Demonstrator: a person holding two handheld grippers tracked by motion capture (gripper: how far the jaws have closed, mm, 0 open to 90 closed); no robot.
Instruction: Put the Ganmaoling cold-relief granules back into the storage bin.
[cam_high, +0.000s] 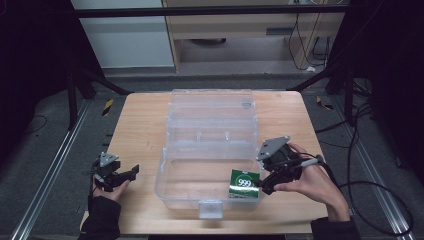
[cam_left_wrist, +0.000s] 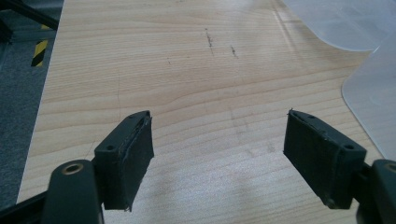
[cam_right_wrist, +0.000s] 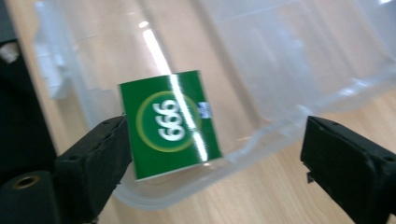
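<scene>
Spreading across the middle of the wooden table, a clear plastic box stands with its lid swung open behind it. A green packet marked 999 sits in the box's near right corner, against the wall. The right gripper hovers just beside it at the rim, jaws spread wide and holding nothing, while the left gripper rests wide open and empty near the table's left edge.

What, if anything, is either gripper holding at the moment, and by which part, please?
Nothing is held. The right gripper stands open, with the green box lying in the clear plastic case beside one jaw. The left gripper is open above bare wooden table.
</scene>
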